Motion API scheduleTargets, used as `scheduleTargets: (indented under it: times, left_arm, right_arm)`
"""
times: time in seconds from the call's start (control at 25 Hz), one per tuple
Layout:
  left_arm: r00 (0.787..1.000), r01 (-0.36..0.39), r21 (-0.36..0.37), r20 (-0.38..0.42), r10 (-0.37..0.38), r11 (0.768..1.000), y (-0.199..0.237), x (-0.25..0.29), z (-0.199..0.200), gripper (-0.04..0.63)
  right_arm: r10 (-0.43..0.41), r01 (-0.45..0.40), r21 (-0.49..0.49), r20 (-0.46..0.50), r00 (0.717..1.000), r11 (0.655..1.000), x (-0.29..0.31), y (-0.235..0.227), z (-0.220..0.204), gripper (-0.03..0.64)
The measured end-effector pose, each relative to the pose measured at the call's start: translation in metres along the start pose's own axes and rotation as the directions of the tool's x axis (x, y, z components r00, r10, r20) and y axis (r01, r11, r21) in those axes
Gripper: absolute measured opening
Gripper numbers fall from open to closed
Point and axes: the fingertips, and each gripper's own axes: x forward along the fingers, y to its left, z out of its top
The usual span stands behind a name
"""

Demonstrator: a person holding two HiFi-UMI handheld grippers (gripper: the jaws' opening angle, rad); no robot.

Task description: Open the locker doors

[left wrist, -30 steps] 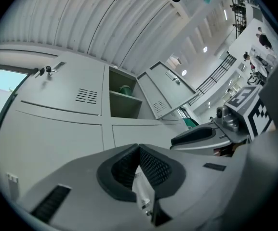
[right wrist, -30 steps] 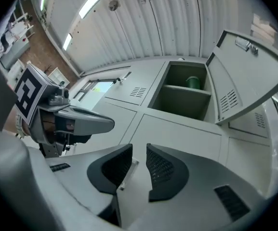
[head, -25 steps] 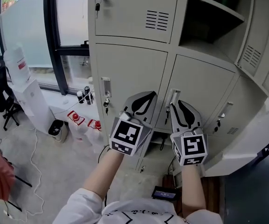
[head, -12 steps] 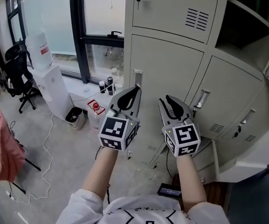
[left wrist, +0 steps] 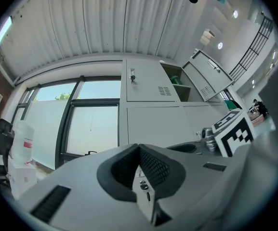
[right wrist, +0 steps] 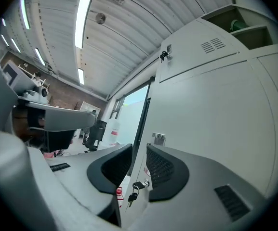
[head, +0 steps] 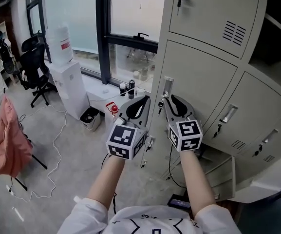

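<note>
Lockers (head: 206,18) stand right in front of me, beside the window (head: 128,11). Their middle left door (head: 198,96) is closed. My left gripper (head: 138,105) has its jaws together, empty. My right gripper (head: 173,104) keeps a narrow gap, empty, near that door's handle (head: 167,86) and hanging key (right wrist: 132,195).

1. Tall beige locker bank (head: 203,77): smooth painted sheet metal, dull satin finish; its slim lock plate (head: 167,86) is bright bare metal.
2. Left hand-held gripper (left wrist: 139,152) and right hand-held gripper (right wrist: 139,150): smooth matt grey plastic shells, with black pads (right wrist: 162,168) that are finely ribbed and rubbery-looking.
3. Grey floor (head: 67,150): mottled, dull, concrete-like.
4. Pink garment (head: 6,140): soft cloth.
</note>
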Motion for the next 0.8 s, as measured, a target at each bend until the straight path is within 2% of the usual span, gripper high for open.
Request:
scheduleTargets:
  times: [0.12,0.36,0.64,0.8]
  left_arm:
    - [1.000,-0.014,-0.001,-0.014,0.014,1.000,0.009,-0.008,-0.004,0.015]
    - [0.996,-0.074,-0.006,-0.041,0.073,0.997,0.040,-0.029,-0.013,0.015]
    - [0.992,-0.111,-0.037,-0.062,0.109,0.993,0.063,-0.043,-0.025,0.015]
    - [0.992,-0.111,-0.059,-0.063,0.107,0.992,0.068,-0.048,-0.028,0.015]
  right_arm:
    - [-0.020,0.022,0.053,-0.039,0.999,0.998,0.028,-0.007,-0.011,0.124]
    - [-0.106,0.117,0.098,-0.103,0.989,0.988,0.069,-0.021,-0.029,0.124]
    - [-0.160,0.173,0.141,-0.097,0.982,0.975,0.080,-0.021,-0.034,0.112]
    - [-0.181,0.199,0.154,-0.125,0.975,0.968,0.079,-0.024,-0.034,0.035]
